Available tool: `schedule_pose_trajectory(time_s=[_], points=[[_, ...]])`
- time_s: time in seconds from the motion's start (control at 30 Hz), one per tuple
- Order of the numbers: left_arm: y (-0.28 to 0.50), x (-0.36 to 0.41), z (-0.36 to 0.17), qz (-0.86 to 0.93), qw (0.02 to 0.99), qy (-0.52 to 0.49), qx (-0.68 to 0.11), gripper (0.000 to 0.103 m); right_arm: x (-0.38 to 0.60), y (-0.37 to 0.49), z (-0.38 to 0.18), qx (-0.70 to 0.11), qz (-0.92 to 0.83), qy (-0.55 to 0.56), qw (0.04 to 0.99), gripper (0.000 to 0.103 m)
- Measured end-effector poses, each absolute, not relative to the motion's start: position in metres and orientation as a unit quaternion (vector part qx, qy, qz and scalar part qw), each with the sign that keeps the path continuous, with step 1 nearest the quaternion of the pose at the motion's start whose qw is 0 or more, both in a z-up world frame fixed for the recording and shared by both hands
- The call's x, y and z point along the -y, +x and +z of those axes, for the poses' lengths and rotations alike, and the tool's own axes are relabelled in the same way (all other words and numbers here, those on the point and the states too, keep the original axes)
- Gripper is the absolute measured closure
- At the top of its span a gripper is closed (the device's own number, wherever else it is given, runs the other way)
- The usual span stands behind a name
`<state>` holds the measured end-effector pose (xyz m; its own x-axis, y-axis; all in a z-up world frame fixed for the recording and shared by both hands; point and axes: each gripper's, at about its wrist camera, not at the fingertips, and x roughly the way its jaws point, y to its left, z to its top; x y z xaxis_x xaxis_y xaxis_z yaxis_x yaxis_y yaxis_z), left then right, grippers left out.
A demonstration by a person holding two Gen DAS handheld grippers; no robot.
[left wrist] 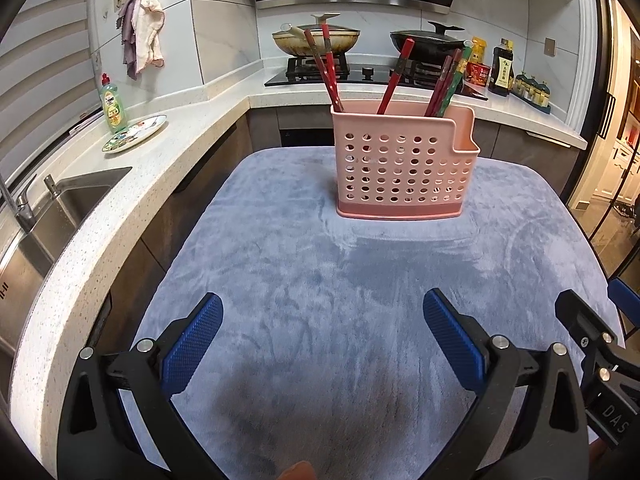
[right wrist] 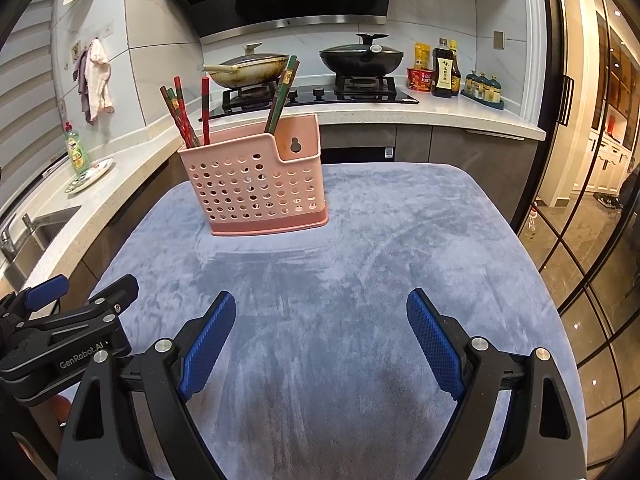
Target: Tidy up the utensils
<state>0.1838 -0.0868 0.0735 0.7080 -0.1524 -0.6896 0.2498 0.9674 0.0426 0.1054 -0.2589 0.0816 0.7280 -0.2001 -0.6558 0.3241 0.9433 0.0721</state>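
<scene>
Nearest me, over the blue-grey cloth [left wrist: 280,280], the left gripper [left wrist: 322,330] and right gripper [right wrist: 320,326] both hung with jaws spread wide, nothing between them. Farther back, the pink holder [left wrist: 404,164] stood upright on the cloth, its chopsticks [left wrist: 330,68] standing on end, tips fanning upward toward the stove [right wrist: 320,94].

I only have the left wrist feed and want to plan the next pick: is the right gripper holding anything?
Observer: No. The right gripper is open over the blue-grey cloth, with nothing between its pads.
Operator: Does the holder have a way to hang it?
Observer: Yes, there is a keyhole slot in the raised end wall of the pink holder.
</scene>
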Motion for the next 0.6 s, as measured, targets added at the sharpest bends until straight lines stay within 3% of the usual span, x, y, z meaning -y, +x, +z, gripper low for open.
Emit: schedule_pose_trajectory(time_s=[0.6], points=[[0.1861, 0.0883, 0.0798, -0.108, 0.927, 0.062, -0.354, 0.007, 0.2629, 0.1115, 0.0877, -0.333, -0.138, 0.094, 0.928, 0.019]])
